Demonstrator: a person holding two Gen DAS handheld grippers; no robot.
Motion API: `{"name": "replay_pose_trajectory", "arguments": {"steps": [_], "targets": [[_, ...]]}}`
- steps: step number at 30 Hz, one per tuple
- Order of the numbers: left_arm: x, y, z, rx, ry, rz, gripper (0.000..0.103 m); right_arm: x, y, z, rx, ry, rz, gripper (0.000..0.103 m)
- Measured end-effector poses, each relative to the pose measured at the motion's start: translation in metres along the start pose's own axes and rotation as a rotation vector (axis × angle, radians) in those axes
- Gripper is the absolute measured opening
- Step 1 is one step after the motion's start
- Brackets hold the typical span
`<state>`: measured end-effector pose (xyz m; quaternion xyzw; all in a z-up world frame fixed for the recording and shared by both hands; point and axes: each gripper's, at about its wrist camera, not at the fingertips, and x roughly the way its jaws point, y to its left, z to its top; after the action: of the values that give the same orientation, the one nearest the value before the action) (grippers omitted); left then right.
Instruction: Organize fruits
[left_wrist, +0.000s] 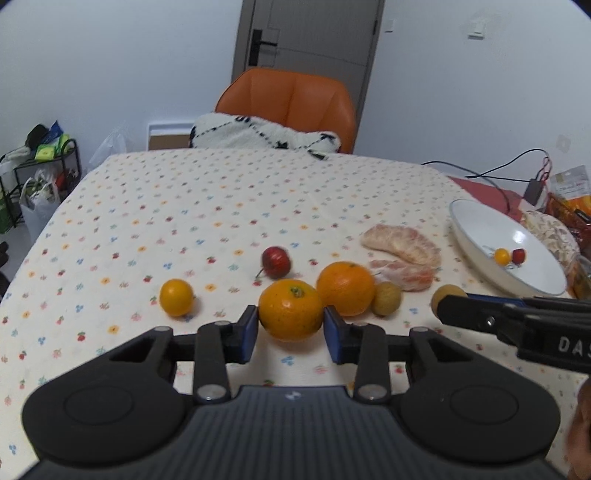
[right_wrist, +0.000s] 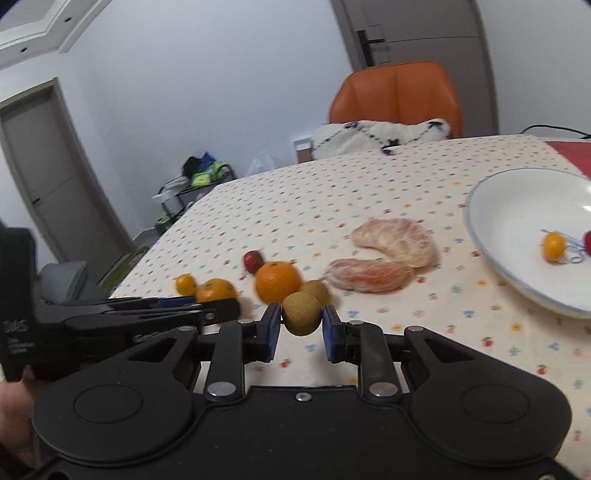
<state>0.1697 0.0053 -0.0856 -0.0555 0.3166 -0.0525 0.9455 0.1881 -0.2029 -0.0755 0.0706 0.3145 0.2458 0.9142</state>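
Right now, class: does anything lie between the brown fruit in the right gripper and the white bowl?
Nothing visible blocks it. The right gripper holds the brown fruit; bare tablecloth runs to the bowl. The peeled citrus pieces lie farther back, beside that path.

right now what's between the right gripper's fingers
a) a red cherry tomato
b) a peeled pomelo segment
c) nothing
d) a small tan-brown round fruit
d: in the right wrist view the right gripper has its blue pads against a small tan-brown fruit.
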Motion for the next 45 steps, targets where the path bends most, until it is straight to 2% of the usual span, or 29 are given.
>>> {"name": "replay_pose_trajectory", "arguments": {"steps": [10,15,18,20,22,23,27,31,33,34,35,36,39,45], "targets": [[-0.012,-0.021,0.010,0.029,-0.041,-0.030,0.036,-0.020,-0.016,0.007,0.017,-0.082,-0.030,0.023],[-0.014,-0.022,0.011,0.021,-0.045,-0.020,0.036,-0.022,-0.022,0.003,0.027,-0.078,-0.027,0.021],[-0.017,-0.019,0.009,0.007,-0.044,-0.013,0.036,-0.022,-0.022,-0.002,0.028,-0.052,-0.006,0.033],[-0.018,-0.016,0.007,0.000,-0.041,-0.010,0.036,-0.021,-0.020,-0.004,0.023,-0.045,-0.008,0.064],[-0.018,-0.014,0.004,0.000,-0.034,-0.005,0.036,-0.020,-0.018,-0.006,0.012,-0.056,-0.016,0.078],[-0.018,-0.013,0.004,-0.002,-0.031,-0.003,0.036,-0.020,-0.016,-0.007,0.002,-0.064,-0.018,0.078],[-0.020,-0.009,0.002,-0.013,-0.031,0.001,0.036,-0.013,-0.016,-0.011,0.003,-0.040,-0.016,0.078],[-0.019,-0.007,0.002,-0.017,-0.029,0.000,0.036,-0.004,-0.017,-0.015,0.006,-0.010,-0.020,0.069],[-0.018,-0.008,0.002,-0.016,-0.027,-0.004,0.036,-0.001,-0.016,-0.016,-0.003,-0.006,-0.028,0.058],[-0.018,-0.009,0.001,-0.014,-0.026,-0.006,0.036,0.001,-0.015,-0.017,-0.010,-0.002,-0.031,0.049],[-0.017,-0.010,0.001,-0.011,-0.025,-0.008,0.036,0.003,-0.014,-0.017,-0.014,0.004,-0.035,0.033],[-0.017,-0.011,0.001,-0.008,-0.025,-0.010,0.036,0.005,-0.015,-0.019,-0.013,0.011,-0.039,0.025],[-0.017,-0.013,0.001,-0.003,-0.023,-0.013,0.036,0.007,-0.018,-0.020,-0.006,0.006,-0.030,0.026],[-0.016,-0.025,0.006,0.011,-0.035,-0.031,0.036,-0.011,-0.019,-0.015,-0.028,-0.061,-0.028,0.026]]}}
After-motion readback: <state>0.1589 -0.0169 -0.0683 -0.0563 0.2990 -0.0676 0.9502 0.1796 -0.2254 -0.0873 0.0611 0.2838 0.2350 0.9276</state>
